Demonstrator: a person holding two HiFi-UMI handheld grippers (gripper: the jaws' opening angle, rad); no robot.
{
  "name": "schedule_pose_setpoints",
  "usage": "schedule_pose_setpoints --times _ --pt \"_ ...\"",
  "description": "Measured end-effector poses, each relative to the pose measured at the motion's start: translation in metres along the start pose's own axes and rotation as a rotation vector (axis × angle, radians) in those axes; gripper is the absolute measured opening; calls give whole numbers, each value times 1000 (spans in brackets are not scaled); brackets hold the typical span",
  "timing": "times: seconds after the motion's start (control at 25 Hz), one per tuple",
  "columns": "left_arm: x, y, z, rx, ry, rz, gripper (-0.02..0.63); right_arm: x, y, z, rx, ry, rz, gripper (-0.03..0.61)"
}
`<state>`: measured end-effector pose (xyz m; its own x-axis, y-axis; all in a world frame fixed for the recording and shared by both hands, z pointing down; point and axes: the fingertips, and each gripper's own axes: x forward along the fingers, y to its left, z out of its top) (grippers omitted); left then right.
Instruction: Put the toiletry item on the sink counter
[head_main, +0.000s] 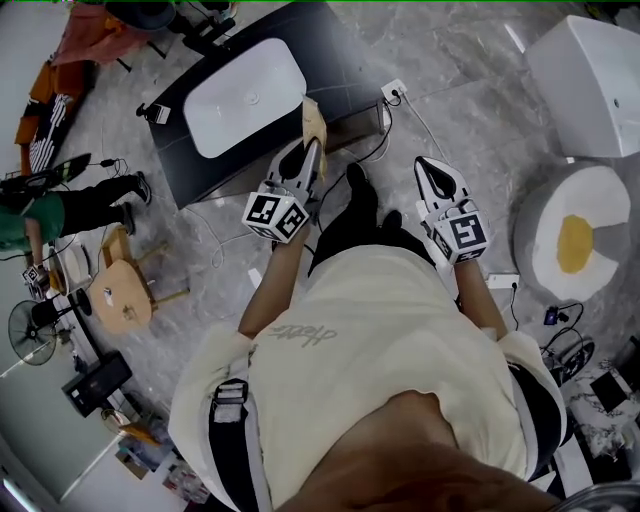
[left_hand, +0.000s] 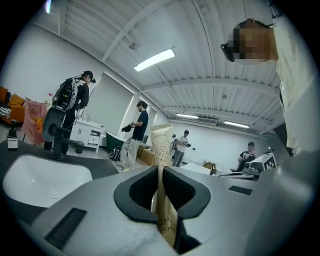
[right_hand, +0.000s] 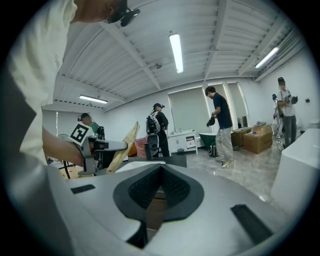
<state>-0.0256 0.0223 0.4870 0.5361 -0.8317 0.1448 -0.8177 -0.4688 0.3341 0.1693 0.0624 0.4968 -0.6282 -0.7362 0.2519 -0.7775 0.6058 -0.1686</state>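
The toiletry item is a slim beige tube (head_main: 313, 122) with small print. It stands upright in my left gripper (head_main: 311, 152), which is shut on its lower end. In the left gripper view the tube (left_hand: 161, 147) rises between the black pads, above the gripper (left_hand: 161, 172). It hangs at the near right edge of the dark sink counter (head_main: 335, 60), beside the white basin (head_main: 243, 95). My right gripper (head_main: 433, 178) is over the floor to the right, shut with nothing in it. In the right gripper view (right_hand: 159, 170) the jaws meet, and the tube (right_hand: 125, 145) shows to the left.
A white bathtub-like unit (head_main: 590, 85) and a round white fixture with a yellow centre (head_main: 573, 243) stand at the right. Cables and a power strip (head_main: 393, 92) lie on the grey floor near the counter. A wooden stool (head_main: 125, 292) is at left. Several people stand around the room.
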Motion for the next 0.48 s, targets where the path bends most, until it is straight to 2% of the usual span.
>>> schedule_pose_setpoints --times 0.24,0.48 --pt "64 41 28 -7 -36 -43 32 47 -43 34 -48 -4 -68 -6" --pt "113 96 70 -3 -67 -65 32 121 -56 78 -83 -24 -70 -6"
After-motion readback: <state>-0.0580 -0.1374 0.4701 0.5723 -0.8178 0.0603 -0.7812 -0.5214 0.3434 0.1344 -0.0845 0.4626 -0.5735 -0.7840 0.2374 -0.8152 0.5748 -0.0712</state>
